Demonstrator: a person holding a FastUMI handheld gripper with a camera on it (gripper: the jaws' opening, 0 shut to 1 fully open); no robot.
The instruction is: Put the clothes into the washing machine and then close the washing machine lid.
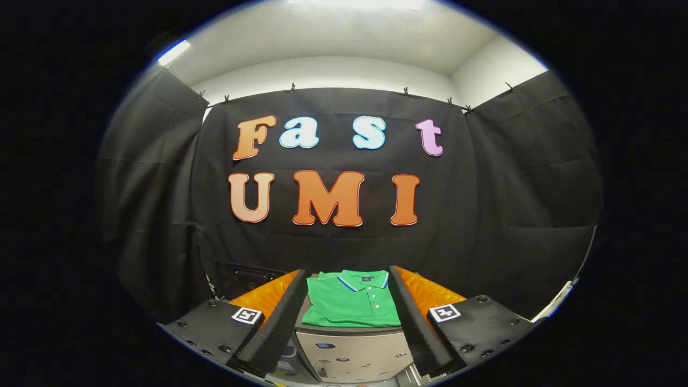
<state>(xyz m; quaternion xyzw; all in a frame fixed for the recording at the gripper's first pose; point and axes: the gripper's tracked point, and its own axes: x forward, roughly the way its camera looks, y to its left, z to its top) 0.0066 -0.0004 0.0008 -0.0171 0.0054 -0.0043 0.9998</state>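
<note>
Folded shirt (pixel 352 301) between spread tongs (pixel 348 279)

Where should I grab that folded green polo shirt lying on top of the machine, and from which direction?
Probably the near folded edge of the folded green polo shirt, coming straight ahead from the front. It lies flat on the grey machine top with collar and buttons facing up, hem edge towards the open gripper, whose fingers already flank it. Pinching the stacked layers there should lift the whole fold.
</note>
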